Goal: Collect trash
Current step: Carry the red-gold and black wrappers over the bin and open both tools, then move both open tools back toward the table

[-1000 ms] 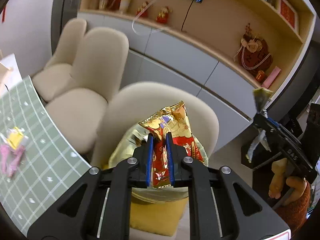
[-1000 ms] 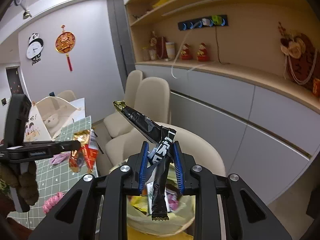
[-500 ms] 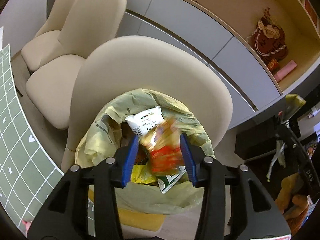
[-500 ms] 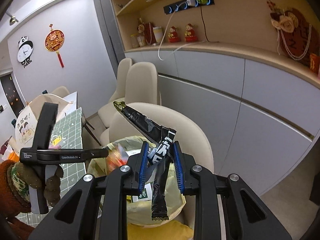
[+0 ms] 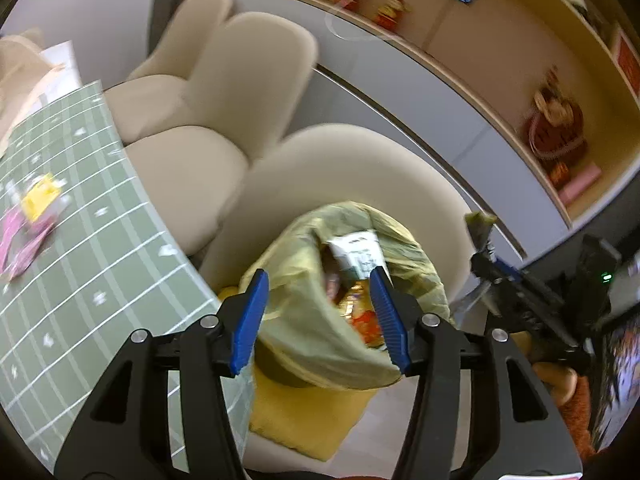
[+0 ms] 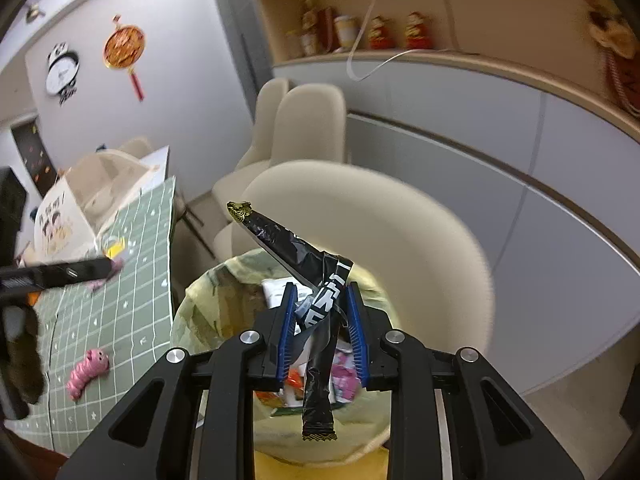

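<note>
Two grippers sit over the trash: the left gripper (image 5: 320, 316) has its blue fingers (image 5: 250, 322) spread apart and empty, while the right gripper (image 6: 322, 328) is clamped on a crumpled black foil wrapper (image 6: 320, 312). Both hover above the bin lined with a pale yellow-green plastic bag (image 6: 200, 304), which stands on a cream chair (image 5: 360, 168) and already holds a red-and-gold snack packet (image 5: 356, 312) among other wrappers. Judging by that, one drop is done and the black wrapper is next. Left of the bin, on the green gridded surface (image 6: 132, 280), a pink caterpillar-shaped toy (image 6: 88, 372) and pink-and-yellow packets (image 5: 30, 216) apparently remain to collect.
</note>
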Action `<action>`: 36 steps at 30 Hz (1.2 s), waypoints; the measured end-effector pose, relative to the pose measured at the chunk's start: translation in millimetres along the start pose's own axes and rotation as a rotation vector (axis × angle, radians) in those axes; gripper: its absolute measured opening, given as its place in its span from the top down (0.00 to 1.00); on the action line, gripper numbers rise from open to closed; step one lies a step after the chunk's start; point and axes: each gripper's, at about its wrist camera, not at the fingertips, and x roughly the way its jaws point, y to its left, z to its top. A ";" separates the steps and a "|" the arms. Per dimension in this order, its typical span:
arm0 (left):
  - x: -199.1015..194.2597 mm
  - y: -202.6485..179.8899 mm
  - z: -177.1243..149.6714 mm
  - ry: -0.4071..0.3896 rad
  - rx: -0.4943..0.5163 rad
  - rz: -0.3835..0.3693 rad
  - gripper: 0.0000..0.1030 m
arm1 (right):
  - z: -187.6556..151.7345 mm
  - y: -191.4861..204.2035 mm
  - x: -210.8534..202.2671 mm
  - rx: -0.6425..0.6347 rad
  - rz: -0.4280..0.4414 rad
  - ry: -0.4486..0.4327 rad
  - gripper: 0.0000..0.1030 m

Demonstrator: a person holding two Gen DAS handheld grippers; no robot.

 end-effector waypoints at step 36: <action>-203.3 276.3 -101.9 -0.169 -0.284 0.246 0.46 | -33.8 192.0 -1.2 0.007 0.037 -0.011 0.46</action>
